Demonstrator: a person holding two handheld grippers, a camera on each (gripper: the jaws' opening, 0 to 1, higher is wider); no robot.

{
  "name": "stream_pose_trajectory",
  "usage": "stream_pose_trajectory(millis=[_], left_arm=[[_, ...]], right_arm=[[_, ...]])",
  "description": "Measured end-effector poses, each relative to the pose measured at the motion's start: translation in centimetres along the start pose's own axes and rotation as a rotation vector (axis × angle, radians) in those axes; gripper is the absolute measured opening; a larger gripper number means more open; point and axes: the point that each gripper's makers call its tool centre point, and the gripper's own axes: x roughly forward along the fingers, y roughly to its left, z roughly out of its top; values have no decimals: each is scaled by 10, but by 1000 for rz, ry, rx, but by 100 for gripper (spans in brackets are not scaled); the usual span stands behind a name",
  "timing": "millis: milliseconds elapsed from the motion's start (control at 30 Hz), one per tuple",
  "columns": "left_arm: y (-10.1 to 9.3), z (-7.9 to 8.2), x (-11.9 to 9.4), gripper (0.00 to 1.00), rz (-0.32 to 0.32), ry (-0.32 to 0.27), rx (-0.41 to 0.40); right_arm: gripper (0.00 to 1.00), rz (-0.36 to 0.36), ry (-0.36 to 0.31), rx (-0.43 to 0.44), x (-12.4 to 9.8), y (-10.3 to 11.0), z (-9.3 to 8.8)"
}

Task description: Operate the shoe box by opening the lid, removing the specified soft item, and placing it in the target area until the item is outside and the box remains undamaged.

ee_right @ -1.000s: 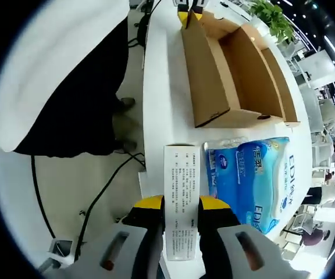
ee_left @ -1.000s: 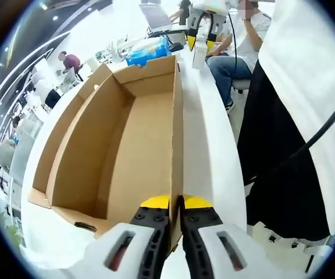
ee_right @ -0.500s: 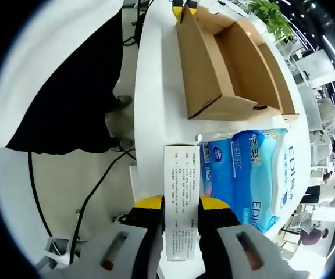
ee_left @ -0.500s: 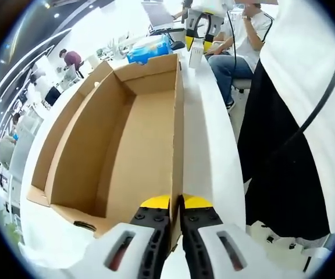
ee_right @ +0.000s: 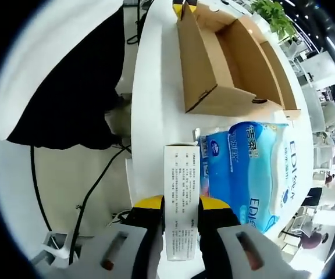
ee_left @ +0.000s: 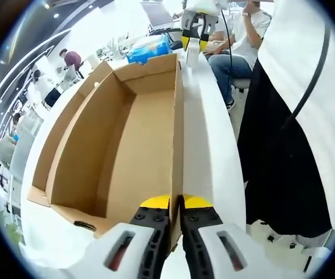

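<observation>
An open brown cardboard shoe box (ee_left: 127, 145) lies empty on the white table (ee_left: 205, 151). My left gripper (ee_left: 175, 202) is shut on the near wall of the box. At the far end of the table my right gripper (ee_left: 194, 39) holds a small white box. In the right gripper view, my right gripper (ee_right: 181, 202) is shut on that small white printed box (ee_right: 181, 192), above the table edge. A blue pack of tissues (ee_right: 255, 168) lies beside it, just short of the shoe box (ee_right: 231, 58). The left gripper's yellow tips (ee_right: 184, 8) pinch the box's far end.
The person's white shirt and dark trousers (ee_left: 295, 133) stand close along the table's side. A black cable (ee_right: 97, 192) hangs to the floor. Other people sit at desks behind (ee_left: 243, 40). A green plant (ee_right: 275, 17) stands beyond the shoe box.
My right gripper with the small white box has drifted a little closer to the tissue pack and table edge. The left gripper stays clamped on the box wall.
</observation>
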Motion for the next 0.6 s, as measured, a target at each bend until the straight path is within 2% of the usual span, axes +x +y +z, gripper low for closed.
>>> stream_pose_trajectory(millis=[67,133,267,600], left_arm=[[0,0,0,4,-1,3,-1],[-1,0,0,4,-1,8,6],[0,-2,1,4,-2,9,7],[2,-4,2,5,14,2,7]], right_arm=[[20,5,0,-4,1,-1,0],[20,13,-23,30,2,-1,2],[20,25,4,3,6,1,-7],[20,44,-15,16,8,1,-11]])
